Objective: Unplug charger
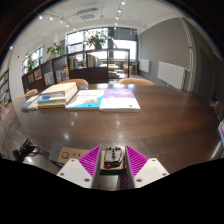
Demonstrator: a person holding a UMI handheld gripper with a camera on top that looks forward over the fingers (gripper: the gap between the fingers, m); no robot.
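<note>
Gripper view: tool (112, 163) clamps boxy charger (113, 156)

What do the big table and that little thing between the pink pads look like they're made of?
The table looks like dark wood or veneer with a satin finish, judging by its brown sheen and window glare. The charger between the tool fingers seems matte plastic, though it's too small to be sure.
</note>
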